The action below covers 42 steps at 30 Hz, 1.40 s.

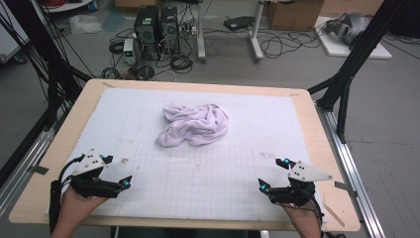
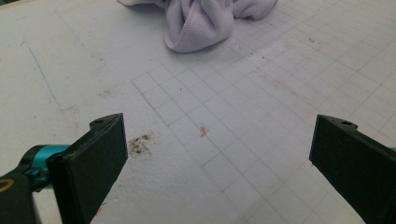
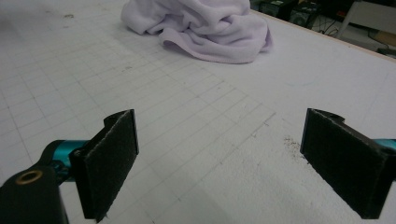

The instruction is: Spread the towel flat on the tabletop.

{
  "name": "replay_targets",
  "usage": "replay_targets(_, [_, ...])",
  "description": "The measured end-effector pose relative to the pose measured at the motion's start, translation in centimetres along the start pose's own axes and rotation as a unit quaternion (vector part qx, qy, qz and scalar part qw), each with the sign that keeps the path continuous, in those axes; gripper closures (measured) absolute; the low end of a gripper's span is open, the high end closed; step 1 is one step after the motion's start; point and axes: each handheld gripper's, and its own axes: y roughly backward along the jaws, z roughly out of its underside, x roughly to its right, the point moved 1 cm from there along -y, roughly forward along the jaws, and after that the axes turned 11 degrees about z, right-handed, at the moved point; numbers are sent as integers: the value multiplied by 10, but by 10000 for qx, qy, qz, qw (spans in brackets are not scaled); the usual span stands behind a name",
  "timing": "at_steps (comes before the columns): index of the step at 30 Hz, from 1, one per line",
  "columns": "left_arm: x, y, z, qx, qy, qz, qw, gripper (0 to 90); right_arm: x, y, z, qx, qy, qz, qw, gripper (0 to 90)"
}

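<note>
High view: grippers [image 1: 116, 171] [image 1: 272, 174] low (agape)

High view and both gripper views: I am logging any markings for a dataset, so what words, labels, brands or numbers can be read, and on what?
No readable text anywhere.
White mat: only a printed grid, no numbers.
Crumpled pale towel: no tag visible.
Left tongs and right tongs: plain black pads, unmarked.
Computer towers on the floor: too small and blurred to read.

Left claw [image 1: 119, 171] and right claw [image 1: 273, 173], both wide open, low over near corners.
</note>
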Motion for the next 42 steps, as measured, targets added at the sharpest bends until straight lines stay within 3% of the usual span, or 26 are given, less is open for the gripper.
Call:
replay_targets(32, [3, -1, -1, 41, -57, 3, 10000, 48, -6, -8, -4, 34, 48, -106, 9999, 105])
replay_targets(42, [3, -3, -1, 53, -63, 10, 10000, 48, -3, -11, -8, 58, -76, -136, 9999, 106])
